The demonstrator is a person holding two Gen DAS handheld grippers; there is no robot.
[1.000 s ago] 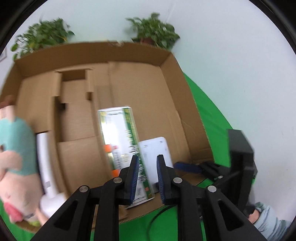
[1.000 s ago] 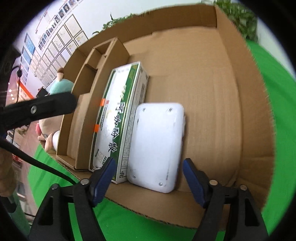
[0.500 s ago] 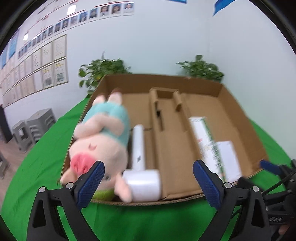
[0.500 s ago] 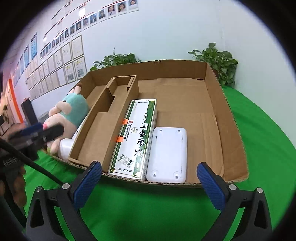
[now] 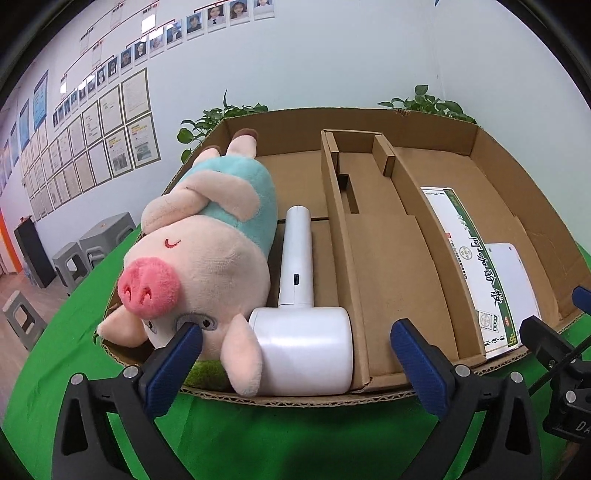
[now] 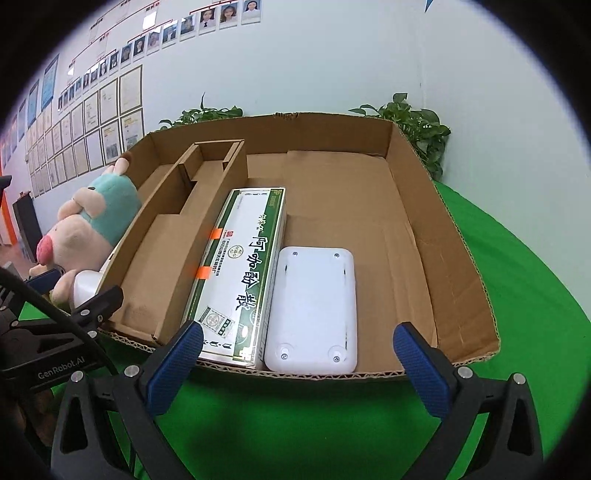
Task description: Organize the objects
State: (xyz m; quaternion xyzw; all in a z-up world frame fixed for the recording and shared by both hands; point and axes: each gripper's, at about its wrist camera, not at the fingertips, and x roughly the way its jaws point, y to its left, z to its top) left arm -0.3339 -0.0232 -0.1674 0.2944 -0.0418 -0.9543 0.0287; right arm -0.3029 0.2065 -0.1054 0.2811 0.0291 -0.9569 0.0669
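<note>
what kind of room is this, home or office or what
Probably an office or lab set up for recording, not a home: framed certificates and staff photos line the wall, and the cardboard box sits on a green cloth.

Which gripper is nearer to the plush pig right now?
Left. The left gripper hangs open just in front of the plush pig; the right gripper sits farther off, open before the white device.

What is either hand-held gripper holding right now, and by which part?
Nothing. The left hand-held gripper and the right hand-held gripper are both open in front of the cardboard box, with nothing between their fingers.
</note>
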